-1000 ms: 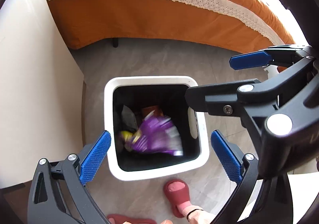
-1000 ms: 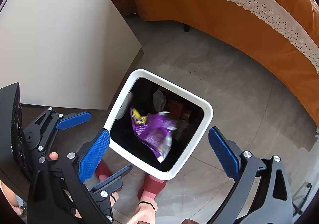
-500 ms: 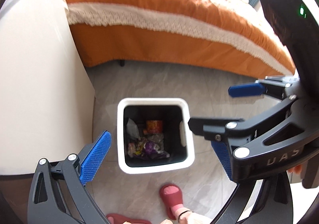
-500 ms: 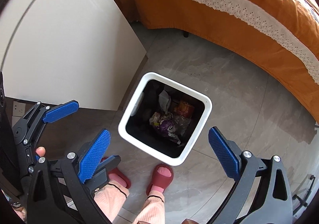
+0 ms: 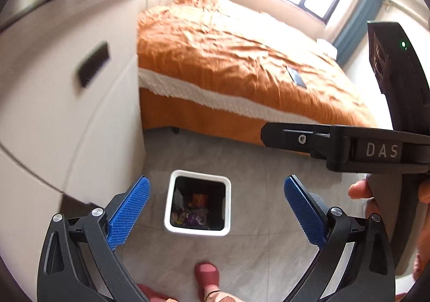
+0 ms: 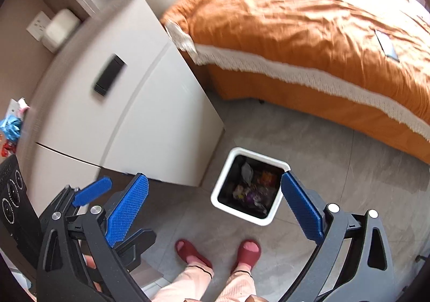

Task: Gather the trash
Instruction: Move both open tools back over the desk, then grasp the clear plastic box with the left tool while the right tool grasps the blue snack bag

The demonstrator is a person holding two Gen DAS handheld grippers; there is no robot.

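A white square trash bin [image 5: 168,202] stands on the grey floor, far below both grippers; it also shows in the right wrist view [image 6: 223,181]. Inside lie crumpled wrappers [image 5: 192,217], among them a purple one [image 6: 251,196] and an orange one. My left gripper [image 5: 216,210] is open and empty, high above the bin. My right gripper [image 6: 215,208] is open and empty too; its black body [image 5: 349,146] crosses the right of the left wrist view. More wrappers [image 6: 10,127] lie on a surface at the far left.
A white cabinet [image 6: 129,103] with a dark object [image 6: 108,77] on top stands left of the bin. An orange bed [image 5: 242,60] fills the back, with a flat dark object [image 5: 295,76] on it. The person's red slippers [image 6: 247,251] stand in front of the bin.
The purple wrapper has fallen into the bin and settled. Both grippers have risen well away from the bin and tilted up, so the bin looks smaller and the bed and cabinet top show.
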